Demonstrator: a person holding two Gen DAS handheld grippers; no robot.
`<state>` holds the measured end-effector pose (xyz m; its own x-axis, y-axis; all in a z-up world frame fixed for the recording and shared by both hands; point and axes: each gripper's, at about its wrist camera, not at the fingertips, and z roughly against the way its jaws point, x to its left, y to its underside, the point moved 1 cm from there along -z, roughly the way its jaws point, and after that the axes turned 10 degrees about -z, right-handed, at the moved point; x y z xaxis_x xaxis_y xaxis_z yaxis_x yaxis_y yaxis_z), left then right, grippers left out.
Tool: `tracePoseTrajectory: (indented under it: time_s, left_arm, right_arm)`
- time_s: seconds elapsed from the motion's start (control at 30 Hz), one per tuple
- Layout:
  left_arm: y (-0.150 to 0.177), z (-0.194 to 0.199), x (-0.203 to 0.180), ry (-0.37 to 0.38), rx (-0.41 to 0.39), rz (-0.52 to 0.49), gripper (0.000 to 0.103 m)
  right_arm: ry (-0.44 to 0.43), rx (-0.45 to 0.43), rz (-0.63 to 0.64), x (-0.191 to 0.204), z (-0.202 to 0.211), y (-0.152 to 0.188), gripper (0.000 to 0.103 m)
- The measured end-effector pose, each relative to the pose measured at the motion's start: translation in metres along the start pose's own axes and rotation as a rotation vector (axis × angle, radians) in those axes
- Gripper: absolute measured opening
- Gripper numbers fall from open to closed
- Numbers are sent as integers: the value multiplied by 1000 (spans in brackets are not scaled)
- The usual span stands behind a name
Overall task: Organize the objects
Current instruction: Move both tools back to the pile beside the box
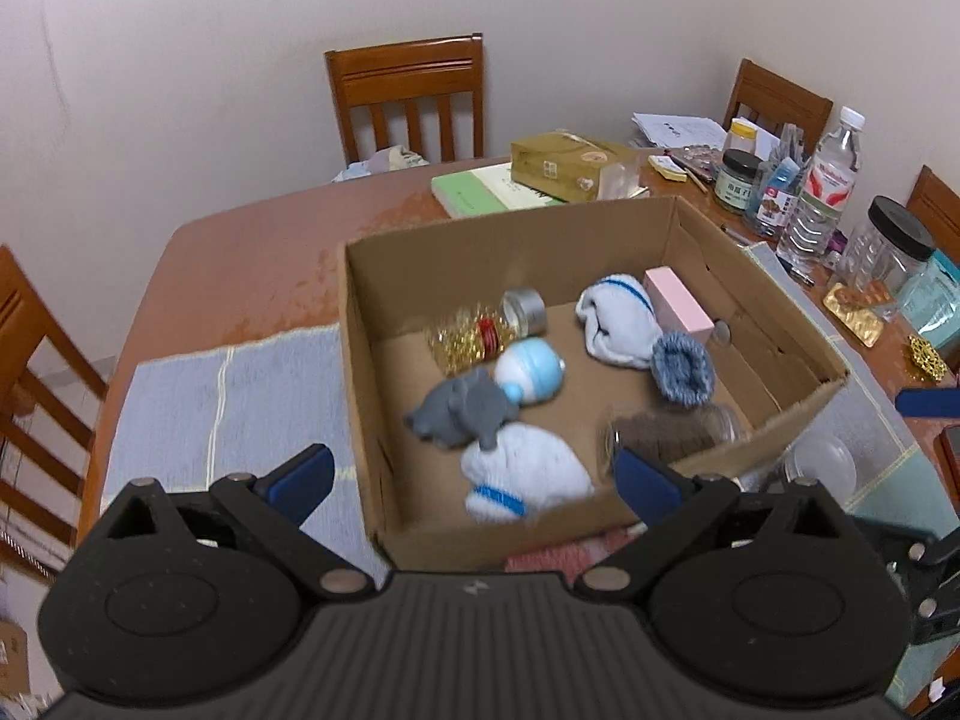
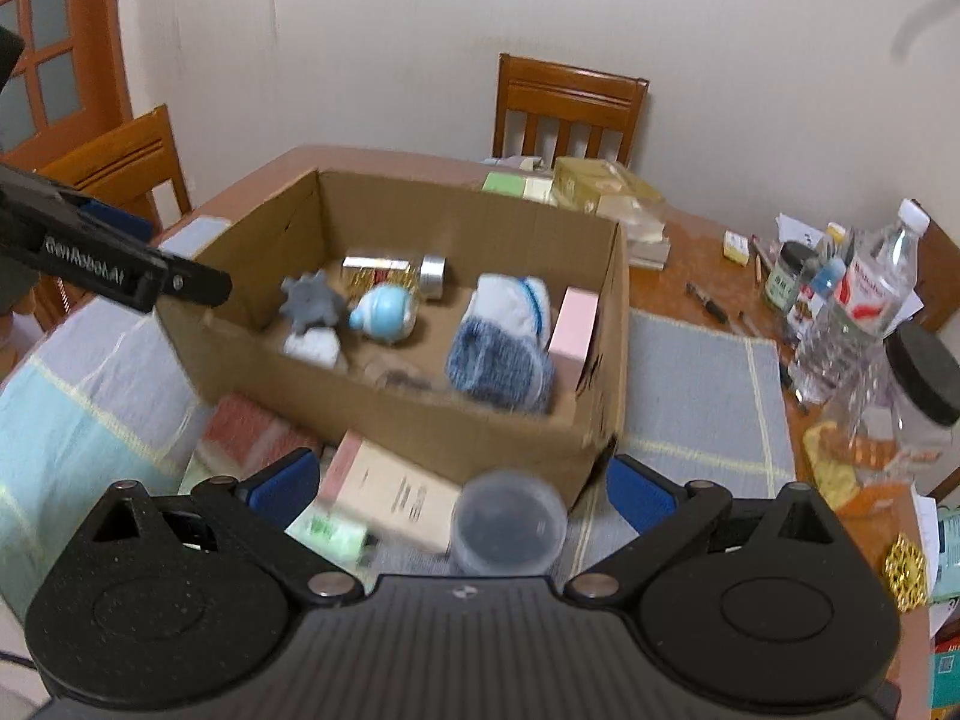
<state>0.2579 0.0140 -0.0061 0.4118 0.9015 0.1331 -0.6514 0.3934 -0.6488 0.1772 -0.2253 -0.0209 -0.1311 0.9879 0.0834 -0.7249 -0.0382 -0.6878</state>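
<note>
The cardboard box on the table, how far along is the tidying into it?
Well underway. The cardboard box already holds a grey elephant toy, a blue-and-white toy, socks, a pink box and a tin. Nothing is in hand: both the left gripper and right gripper have open, empty jaws. Left outside: the clear plastic cup and a pale carton.

Open cardboard box (image 1: 774,294), toys and socks (image 1: 618,324) inside

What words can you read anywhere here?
"GenRobot.AI": upside down, on the left gripper.
Water bottle label: red print, too blurred.
Green jar label: too small.
Book cover: blurred.
Green book and papers: unreadable.
</note>
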Motion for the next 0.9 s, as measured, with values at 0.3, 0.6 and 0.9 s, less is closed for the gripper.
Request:
tracePoseTrajectory:
  time_s: [0.3,0.6,0.9]
  left_arm:
    - [38,1,-16,12,34,40,100]
    - [72,-24,-47,69,104,10,100]
    - [91,-46,-56,91,168,16,100]
  right_arm:
    - [-14,67,-4,2,-3,38,103]
    - [-73,112,-27,9,-15,60,103]
    - [-109,123,1,20,-19,69,103]
